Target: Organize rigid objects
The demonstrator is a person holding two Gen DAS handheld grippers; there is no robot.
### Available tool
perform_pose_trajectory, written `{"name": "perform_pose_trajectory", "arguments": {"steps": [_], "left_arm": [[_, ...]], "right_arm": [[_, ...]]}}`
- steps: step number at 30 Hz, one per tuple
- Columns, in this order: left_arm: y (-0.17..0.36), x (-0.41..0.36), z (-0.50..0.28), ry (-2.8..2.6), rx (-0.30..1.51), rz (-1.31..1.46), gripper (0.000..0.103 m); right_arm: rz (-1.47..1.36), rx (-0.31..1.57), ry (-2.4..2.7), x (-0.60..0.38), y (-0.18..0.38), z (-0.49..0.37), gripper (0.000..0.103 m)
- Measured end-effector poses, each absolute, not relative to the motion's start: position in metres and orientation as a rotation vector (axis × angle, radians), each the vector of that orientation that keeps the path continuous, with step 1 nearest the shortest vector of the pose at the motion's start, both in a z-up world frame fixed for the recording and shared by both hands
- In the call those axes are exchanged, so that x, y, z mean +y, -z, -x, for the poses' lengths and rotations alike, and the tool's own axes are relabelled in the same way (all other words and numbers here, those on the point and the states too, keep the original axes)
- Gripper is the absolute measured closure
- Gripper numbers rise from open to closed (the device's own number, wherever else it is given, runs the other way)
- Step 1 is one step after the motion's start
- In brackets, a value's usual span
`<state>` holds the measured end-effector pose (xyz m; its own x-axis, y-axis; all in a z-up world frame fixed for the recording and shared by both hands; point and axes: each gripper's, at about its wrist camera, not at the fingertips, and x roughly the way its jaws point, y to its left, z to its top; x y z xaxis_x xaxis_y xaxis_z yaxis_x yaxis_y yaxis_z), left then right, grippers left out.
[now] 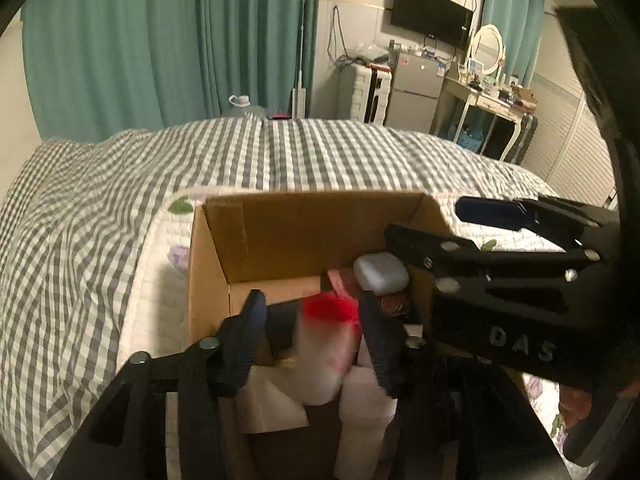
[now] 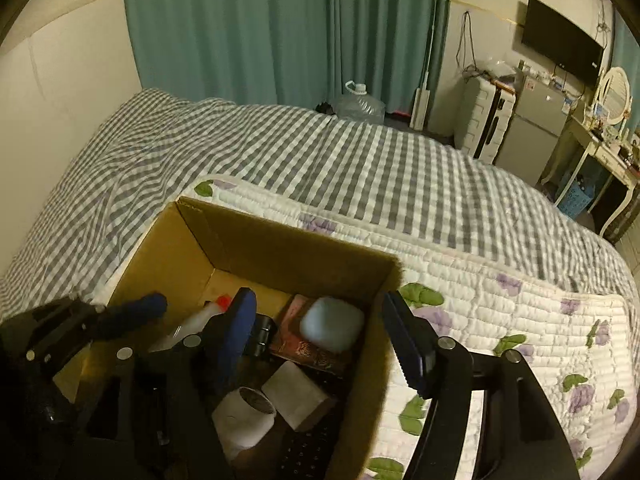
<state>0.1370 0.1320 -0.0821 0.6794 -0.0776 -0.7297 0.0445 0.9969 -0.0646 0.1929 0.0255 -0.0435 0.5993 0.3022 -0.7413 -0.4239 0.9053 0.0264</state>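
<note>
An open cardboard box sits on the bed. In it lie a white bottle with a red cap, a pale blue case, a reddish flat box, white rolls and a dark remote. My left gripper is open above the box, its fingers either side of the blurred bottle without gripping it. My right gripper is open, straddling the box's right wall, with the blue case between its fingers. The right gripper also shows in the left wrist view.
The box rests on a white floral quilt over a grey checked bedspread. Teal curtains, a water jug, a suitcase, a fridge and a dressing table stand beyond the bed.
</note>
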Motion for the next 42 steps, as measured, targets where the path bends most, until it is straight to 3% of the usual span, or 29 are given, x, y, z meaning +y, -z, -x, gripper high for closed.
{"name": "perform_pose_trajectory", "arguments": {"steps": [3,11,18,22,25,30,42], "left_arm": [[0.076,0.128,-0.136,0.052,0.799,0.031,0.044],[0.043,0.108,-0.106,-0.01,0.628,-0.107,0.038],[-0.018,0.098,-0.054,-0.006,0.461,-0.106,0.028],[-0.052,0.099,-0.026,-0.023,0.368,-0.098,0.026],[-0.074,0.102,-0.006,-0.015,0.318,-0.071,0.026],[-0.098,0.104,0.023,0.004,0.228,-0.042,0.025],[-0.054,0.105,0.068,-0.015,0.21,-0.029,0.024]], "right_arm": [[0.16,0.797,-0.411,0.018,0.033,-0.186,0.037],[0.154,0.699,-0.333,-0.016,-0.006,-0.152,0.028],[0.162,0.584,-0.278,-0.047,-0.057,-0.092,0.012],[0.151,0.517,-0.232,-0.059,-0.084,-0.059,0.009],[0.124,0.437,-0.192,-0.07,-0.105,-0.035,0.0],[0.097,0.343,-0.158,-0.078,-0.126,-0.003,0.0],[-0.013,0.254,-0.125,-0.085,-0.092,0.066,0.0]]}}
